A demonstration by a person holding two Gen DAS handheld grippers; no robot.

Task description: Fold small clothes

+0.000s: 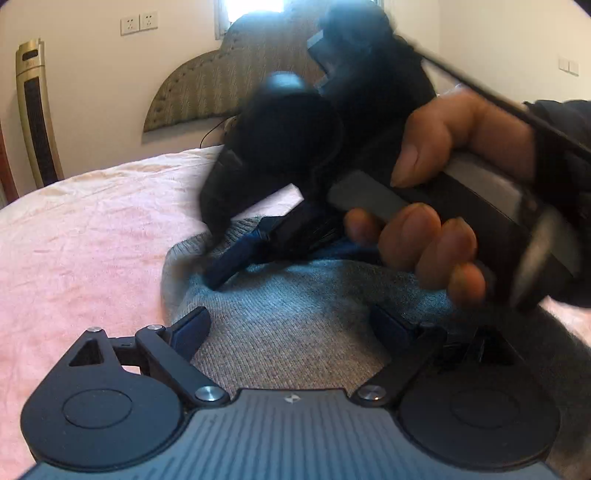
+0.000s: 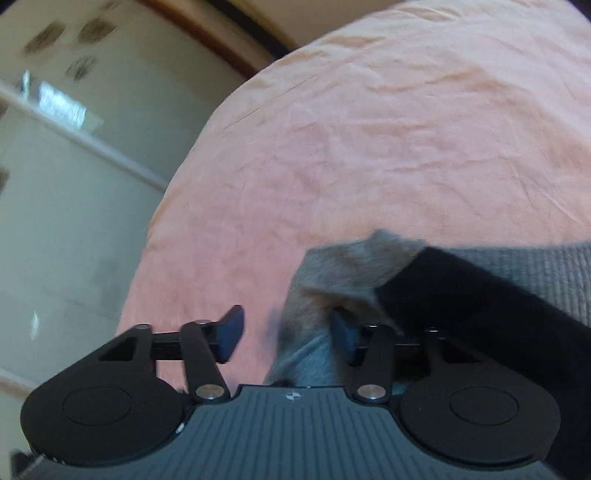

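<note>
Grey knit garment (image 1: 295, 317) lies on a bed w/ a pink sheet (image 1: 92, 229), bunched at its far-left edge. Left tongs (image 1: 291, 325) sit low over the knit, fingers spread wide w/ fabric showing between and under them, nothing pinched; whether the pads touch the cloth can't be told. In the left wrist view, the right tongs (image 1: 236, 266) come in from upper right, held in the person's right hand (image 1: 443, 206), blue pad tips down at the garment's rumpled far-left edge, by a darker blue fold; motion blur there, so can't tell from this view alone if they grip. Right wrist view: right tongs (image 2: 284, 332) stand spread, left finger (image 2: 231, 332) over bare sheet (image 2: 369, 147), right finger (image 2: 343, 336) against a raised blurred flap of the garment (image 2: 354, 269), cloth partly between the fingers but not clamped. A dark sleeve (image 2: 480, 314) crosses the right side of that view over the knit. Bkgd in left view: padded headboard (image 1: 207, 85), wall sockets (image 1: 138, 23), tall gold-trimmed unit (image 1: 35, 110) at far left.
</note>
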